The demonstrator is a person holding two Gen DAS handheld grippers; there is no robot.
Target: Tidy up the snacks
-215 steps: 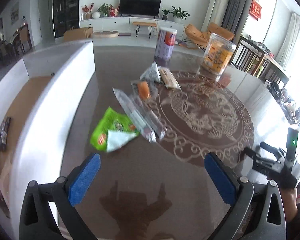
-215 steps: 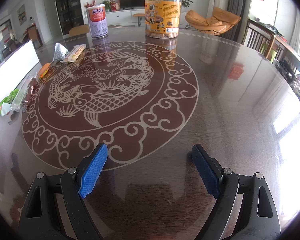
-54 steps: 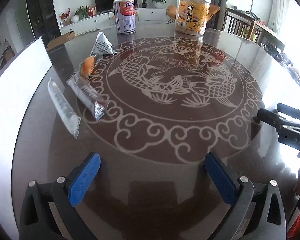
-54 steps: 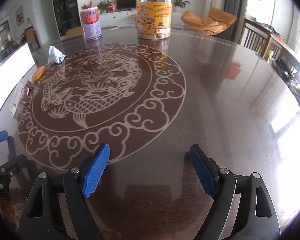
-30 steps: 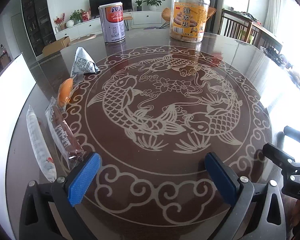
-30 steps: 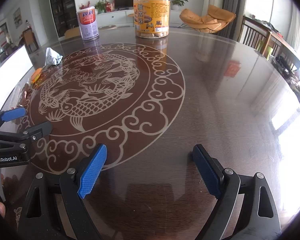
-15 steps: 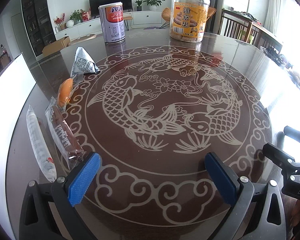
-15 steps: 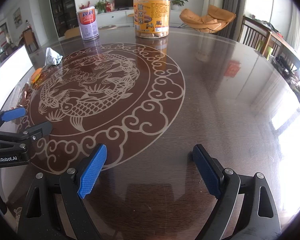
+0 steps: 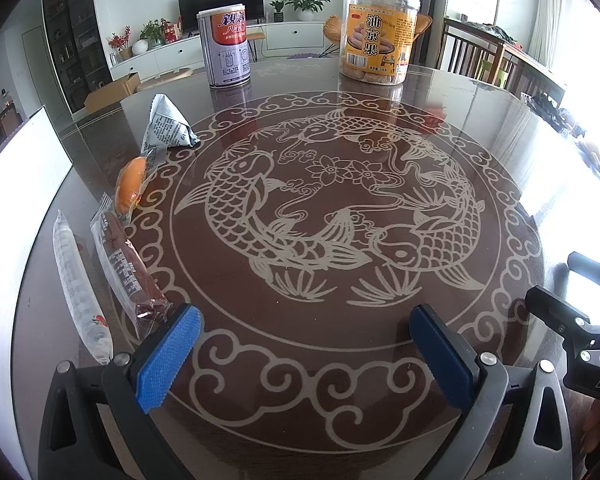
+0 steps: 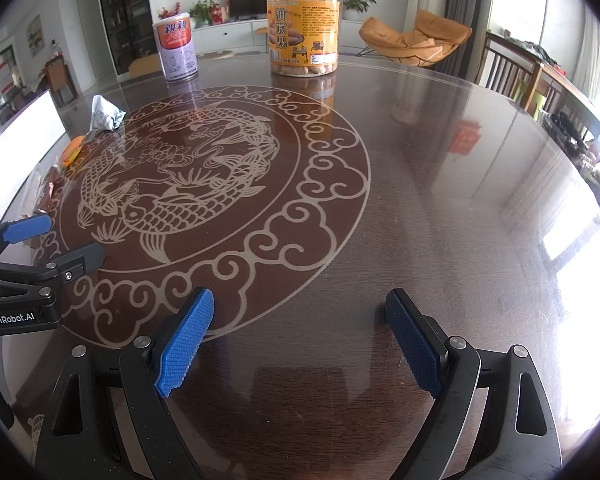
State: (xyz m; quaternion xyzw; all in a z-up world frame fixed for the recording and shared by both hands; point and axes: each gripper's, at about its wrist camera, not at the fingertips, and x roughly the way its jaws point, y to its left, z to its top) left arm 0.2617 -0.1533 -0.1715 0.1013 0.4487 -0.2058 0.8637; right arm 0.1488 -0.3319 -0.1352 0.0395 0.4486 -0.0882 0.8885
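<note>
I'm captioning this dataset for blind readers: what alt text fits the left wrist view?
Open left gripper hovers empty over a round dark table inlaid with fish. Four wrapped snacks line the left edge: clear long packet, brown bar, orange snack, silver triangular pouch. A can and cookie jar stand beyond.

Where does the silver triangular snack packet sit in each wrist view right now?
Left wrist: the silver triangular packet lies upper left, at the fish medallion's outer edge.
Right wrist: the same packet lies far left, above the middle, again at the medallion's edge.
Shared landmark: the red-and-white can stands beyond it in both views.
</note>
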